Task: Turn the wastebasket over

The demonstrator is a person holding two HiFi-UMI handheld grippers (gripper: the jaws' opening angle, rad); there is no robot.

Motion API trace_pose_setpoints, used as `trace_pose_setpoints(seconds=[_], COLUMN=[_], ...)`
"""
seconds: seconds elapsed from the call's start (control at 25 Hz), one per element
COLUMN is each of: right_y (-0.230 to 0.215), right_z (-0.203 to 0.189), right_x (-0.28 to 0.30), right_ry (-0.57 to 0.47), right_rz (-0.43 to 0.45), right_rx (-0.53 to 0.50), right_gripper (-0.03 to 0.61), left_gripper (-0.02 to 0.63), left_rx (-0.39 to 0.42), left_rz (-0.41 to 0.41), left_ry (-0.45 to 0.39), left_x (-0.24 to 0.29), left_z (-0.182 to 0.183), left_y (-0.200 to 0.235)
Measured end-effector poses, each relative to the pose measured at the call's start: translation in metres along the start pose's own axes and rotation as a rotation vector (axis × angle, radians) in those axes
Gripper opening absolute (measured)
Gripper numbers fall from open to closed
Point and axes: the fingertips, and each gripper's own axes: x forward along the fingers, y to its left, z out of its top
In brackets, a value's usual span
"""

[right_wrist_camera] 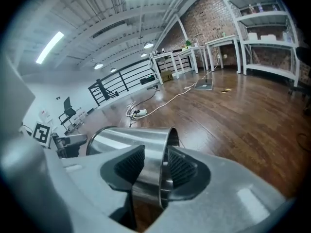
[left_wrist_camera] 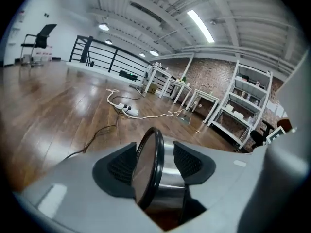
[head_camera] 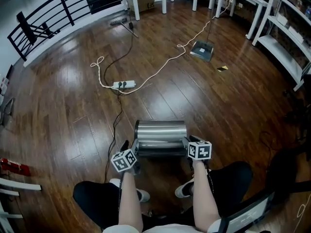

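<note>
A shiny steel wastebasket (head_camera: 160, 135) lies on its side on the wooden floor, just in front of the person's feet. My left gripper (head_camera: 135, 150) is at its left end, where the black-rimmed base (left_wrist_camera: 146, 171) stands between the jaws. One pad is behind the base disc and the other rests against the steel wall (left_wrist_camera: 170, 178). My right gripper (head_camera: 186, 142) is at the open right end. Its pads clamp the thin wall (right_wrist_camera: 148, 171) at the mouth, one outside and one inside the rim.
A power strip (head_camera: 124, 85) with a looping white cable (head_camera: 160, 64) lies on the floor beyond the basket. A dustpan-like object (head_camera: 201, 50) is further off. White shelves (head_camera: 286, 38) stand at the right and a black railing (head_camera: 58, 13) at the back left. The person's shoes (head_camera: 142, 195) are just behind the grippers.
</note>
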Motion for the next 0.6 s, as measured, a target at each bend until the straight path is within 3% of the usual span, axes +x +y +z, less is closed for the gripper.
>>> trace_pose_setpoints(seconds=[0.08,0.2,0.36,0.6], right_y=[0.001,-0.002,-0.005,-0.002], right_z=[-0.003,-0.013,-0.023,-0.022], right_x=[0.002,0.004,0.009,0.011], right_ry=[0.010,0.047,0.073,0.069], right_rz=[0.007,-0.004,-0.032,-0.011], right_rx=[-0.010,-0.010,-0.017,-0.017], right_gripper=[0.137,0.137,0.095,0.094], left_gripper=[0.235,0.219,0.135,0.120], left_rx=[-0.030,-0.004,0.027,-0.088], left_rz=[0.010,-0.005,-0.027,-0.075], left_ry=[0.030,0.074,0.049,0.036], left_x=[0.004,0.010,0.013,0.011], left_z=[-0.009,-0.022,-0.026,-0.025], left_y=[0.005,-0.002,-0.012,-0.005])
